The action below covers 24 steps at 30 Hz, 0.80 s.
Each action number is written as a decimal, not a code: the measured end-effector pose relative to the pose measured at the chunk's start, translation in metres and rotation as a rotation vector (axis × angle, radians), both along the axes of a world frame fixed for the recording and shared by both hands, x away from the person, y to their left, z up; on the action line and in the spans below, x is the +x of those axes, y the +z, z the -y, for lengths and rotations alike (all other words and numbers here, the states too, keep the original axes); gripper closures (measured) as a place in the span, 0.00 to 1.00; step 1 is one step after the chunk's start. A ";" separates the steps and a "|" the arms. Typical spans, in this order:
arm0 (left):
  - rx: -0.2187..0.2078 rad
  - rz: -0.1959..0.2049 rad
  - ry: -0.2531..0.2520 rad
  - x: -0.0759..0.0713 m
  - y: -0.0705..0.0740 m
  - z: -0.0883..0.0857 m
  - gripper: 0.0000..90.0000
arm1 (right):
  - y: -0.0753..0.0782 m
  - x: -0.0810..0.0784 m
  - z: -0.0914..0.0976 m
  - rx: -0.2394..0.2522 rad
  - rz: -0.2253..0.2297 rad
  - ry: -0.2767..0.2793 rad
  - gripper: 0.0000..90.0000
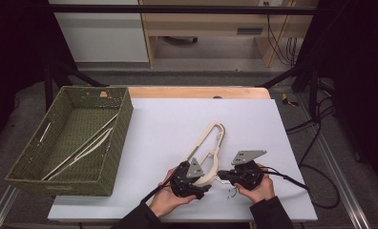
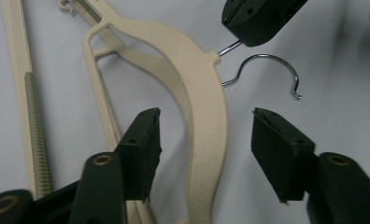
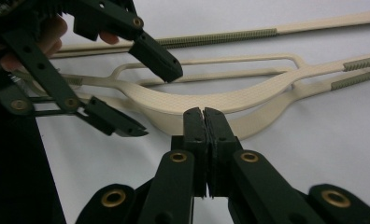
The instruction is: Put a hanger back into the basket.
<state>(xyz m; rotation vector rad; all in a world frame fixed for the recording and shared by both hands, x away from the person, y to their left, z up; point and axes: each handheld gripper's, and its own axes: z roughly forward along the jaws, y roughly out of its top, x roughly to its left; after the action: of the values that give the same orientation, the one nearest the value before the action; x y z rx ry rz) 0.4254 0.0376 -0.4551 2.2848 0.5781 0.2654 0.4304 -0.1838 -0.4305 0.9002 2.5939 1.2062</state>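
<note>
Two cream plastic hangers [image 1: 207, 143] lie stacked on the white table sheet, their shoulders toward me. In the left gripper view, my left gripper [image 2: 206, 149] straddles the top hanger's curved shoulder [image 2: 206, 107]. A gap shows on each side, so it is open and the pads are not pressing. My right gripper [image 3: 204, 116] is shut, its tips right at the hanger's neck [image 3: 174, 109]. Seen from the left gripper view, a wire hook stem [image 2: 230, 46] runs into the right gripper [image 2: 248, 32]. A second wire hook [image 2: 272, 63] lies free on the sheet.
A green woven basket [image 1: 122, 129] stands at the left of the table with more cream hangers [image 1: 82, 145] lying inside it. The white sheet [image 1: 177, 114] stretches behind the hangers. Black cables trail off the right edge.
</note>
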 end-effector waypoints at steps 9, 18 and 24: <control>0.015 -0.024 0.008 0.001 -0.001 0.001 0.77 | 0.006 0.000 -0.001 0.008 0.002 -0.012 0.99; 0.074 0.021 0.014 -0.006 0.001 0.006 0.81 | 0.005 0.000 -0.002 -0.001 0.007 -0.002 0.99; 0.090 0.053 0.008 -0.011 0.007 0.006 0.83 | 0.009 -0.002 0.000 0.029 0.021 -0.006 0.98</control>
<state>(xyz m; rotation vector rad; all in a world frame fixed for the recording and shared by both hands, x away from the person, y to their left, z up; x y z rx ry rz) 0.4144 0.0315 -0.4480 2.3550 0.5592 0.3612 0.4283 -0.1839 -0.4214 0.8950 2.5616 1.2483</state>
